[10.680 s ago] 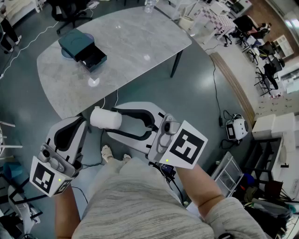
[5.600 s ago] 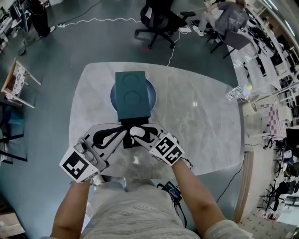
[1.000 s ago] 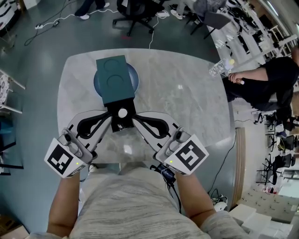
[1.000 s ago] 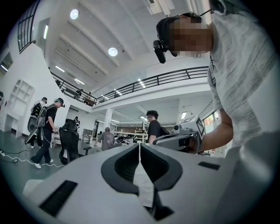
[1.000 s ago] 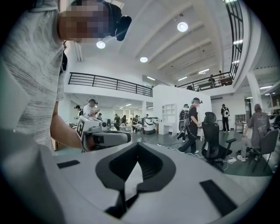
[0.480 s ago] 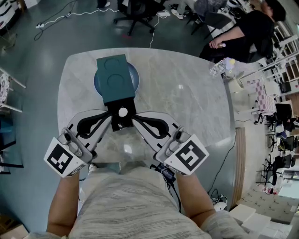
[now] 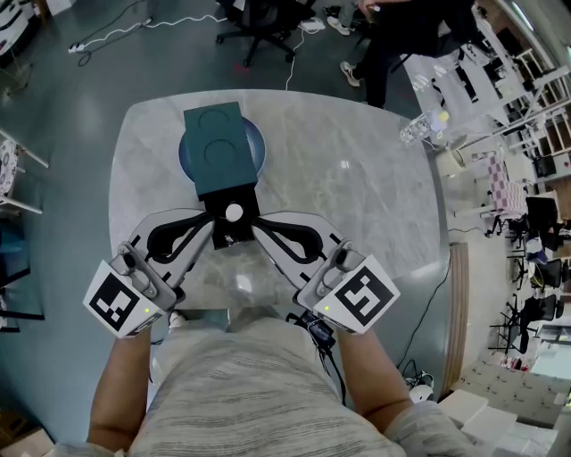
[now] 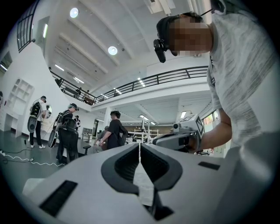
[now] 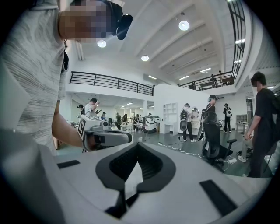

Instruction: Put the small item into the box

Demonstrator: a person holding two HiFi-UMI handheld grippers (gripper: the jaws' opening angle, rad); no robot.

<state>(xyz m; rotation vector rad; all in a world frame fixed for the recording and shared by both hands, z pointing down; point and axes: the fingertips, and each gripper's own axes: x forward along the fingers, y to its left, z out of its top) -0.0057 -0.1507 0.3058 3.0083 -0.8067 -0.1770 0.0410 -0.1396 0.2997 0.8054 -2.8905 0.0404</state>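
A dark teal box (image 7: 217, 150) stands on a blue plate (image 7: 260, 148) at the far left of the grey marble table (image 7: 357, 205). Its drawer (image 7: 228, 232) is pulled out toward me, and a small white round item (image 7: 234, 212) lies in it. My left gripper (image 7: 212, 223) rests on the table at the drawer's left side, shut and holding nothing. My right gripper (image 7: 255, 225) rests at the drawer's right side, also shut and holding nothing. In the left gripper view the left gripper (image 8: 139, 147) has its jaws together; the right gripper (image 9: 138, 146) looks the same in its own view.
A clear water bottle (image 7: 422, 128) lies near the table's right edge. A person in black (image 7: 406, 31) and office chairs (image 7: 254, 22) are beyond the far edge. Several people stand in the hall (image 8: 70, 131). The table's near edge is at my waist.
The person in black has walked from the table's right side toward its far edge. Both grippers, the box and the white item have stayed where they were.
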